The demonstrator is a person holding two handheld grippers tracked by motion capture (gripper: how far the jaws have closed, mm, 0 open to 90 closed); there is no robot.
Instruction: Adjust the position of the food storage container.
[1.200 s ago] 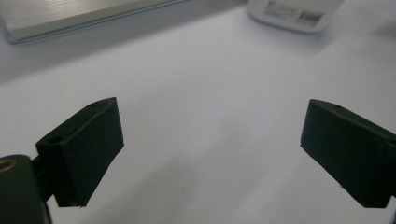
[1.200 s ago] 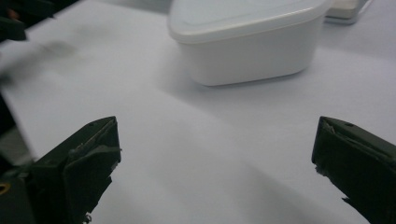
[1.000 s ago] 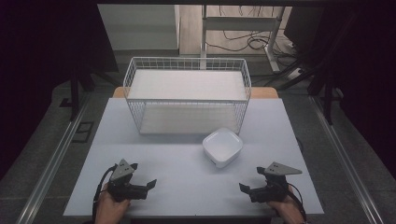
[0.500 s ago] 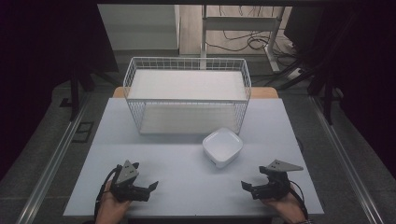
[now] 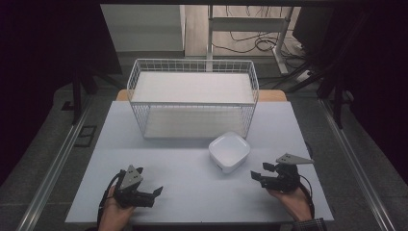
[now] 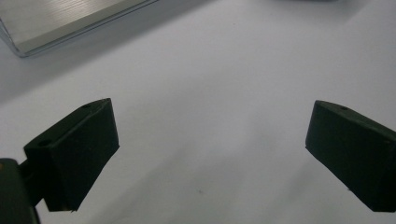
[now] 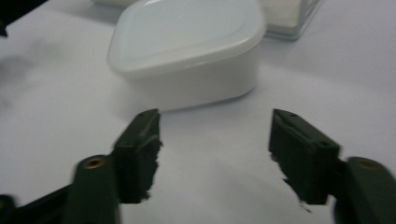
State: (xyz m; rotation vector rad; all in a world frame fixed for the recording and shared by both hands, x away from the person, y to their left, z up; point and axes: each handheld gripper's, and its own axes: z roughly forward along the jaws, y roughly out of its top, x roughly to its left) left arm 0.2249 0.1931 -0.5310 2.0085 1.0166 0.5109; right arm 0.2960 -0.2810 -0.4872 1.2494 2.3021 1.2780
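White, square container with rounded corners (image 5: 229, 151), closed under a fitted, glossy white lid (image 7: 187, 28). Upright on the pale table (image 5: 192, 187), turned cornerwise, right of centre. Just in front of the white wire basket (image 5: 192, 98), near its front right corner, apart from it. Basket large, rectangular, open-topped, set at the back middle of the table, white sheet on its floor.

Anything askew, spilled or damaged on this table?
No spill or tilt: the white container sits flat and lidded before the wire basket. One oddity: the right gripper fingers have ragged, chipped pad edges.
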